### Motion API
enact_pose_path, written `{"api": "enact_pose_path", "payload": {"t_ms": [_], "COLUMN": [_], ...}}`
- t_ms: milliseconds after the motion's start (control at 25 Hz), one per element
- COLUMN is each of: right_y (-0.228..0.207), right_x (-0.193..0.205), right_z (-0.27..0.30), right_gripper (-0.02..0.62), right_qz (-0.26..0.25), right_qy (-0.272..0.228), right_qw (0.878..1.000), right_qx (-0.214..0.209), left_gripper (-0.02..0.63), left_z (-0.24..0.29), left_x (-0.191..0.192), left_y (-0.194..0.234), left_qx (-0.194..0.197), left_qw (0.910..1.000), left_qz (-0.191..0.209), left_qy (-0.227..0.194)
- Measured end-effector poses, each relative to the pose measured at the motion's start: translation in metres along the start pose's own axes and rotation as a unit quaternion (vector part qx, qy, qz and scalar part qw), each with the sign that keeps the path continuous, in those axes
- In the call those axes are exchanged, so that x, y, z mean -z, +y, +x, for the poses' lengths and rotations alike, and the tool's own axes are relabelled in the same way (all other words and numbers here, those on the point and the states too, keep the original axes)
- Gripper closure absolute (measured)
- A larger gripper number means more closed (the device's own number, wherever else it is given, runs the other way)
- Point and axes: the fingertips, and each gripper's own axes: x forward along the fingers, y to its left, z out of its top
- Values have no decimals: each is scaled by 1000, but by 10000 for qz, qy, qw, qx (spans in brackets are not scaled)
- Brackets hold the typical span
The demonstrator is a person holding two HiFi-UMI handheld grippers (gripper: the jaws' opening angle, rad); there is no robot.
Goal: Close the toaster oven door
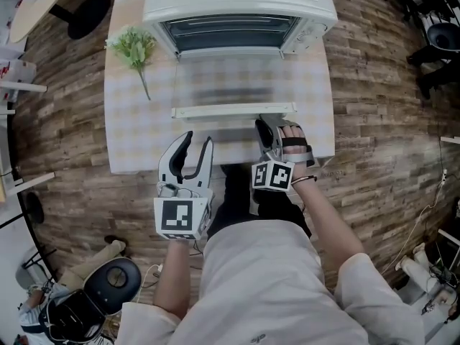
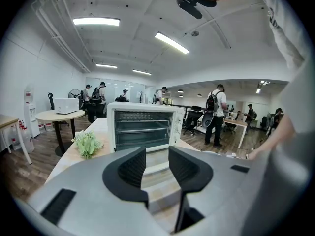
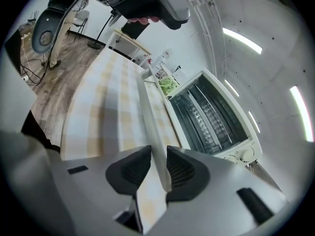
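A white toaster oven [image 1: 237, 6] stands at the back of the checked table, and its glass door [image 1: 230, 77] lies folded down flat toward me. The door's white handle bar [image 1: 230, 111] runs along its near edge. My right gripper [image 1: 267, 136] sits at the handle's right end. In the right gripper view the handle [image 3: 150, 117] passes between the dark pads [image 3: 183, 171], and the right gripper [image 3: 158, 168] is shut on it. My left gripper [image 1: 194, 149] hangs just off the table's front edge, left of the right one. It is open [image 2: 157, 168] with nothing between its fingers, and it faces the oven [image 2: 142, 127].
A green plant sprig [image 1: 135, 49] lies on the tablecloth [image 1: 136, 135] left of the oven. An office chair [image 1: 108, 286] stands on the wood floor at my lower left. In the left gripper view, several people stand far behind the oven and a round table [image 2: 61, 116] is at the left.
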Motion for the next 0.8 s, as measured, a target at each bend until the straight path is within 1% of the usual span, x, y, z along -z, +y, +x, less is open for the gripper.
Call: {"api": "enact_pose_path", "payload": {"t_ms": [200, 800], "right_y": [1, -11], "right_x": [0, -6], "right_z": [0, -6], "right_gripper": [519, 521], "right_qz": [-26, 51], "right_qy": [39, 6], "right_qw": [10000, 9998], "right_qx": [51, 184], "left_gripper": [463, 463], "left_z": [1, 3], "left_x": [-1, -8], "left_y": [2, 5], "left_qx": [48, 65], "left_qw": [10000, 10000], "left_qz": [6, 35], "left_qy": [-1, -52]}}
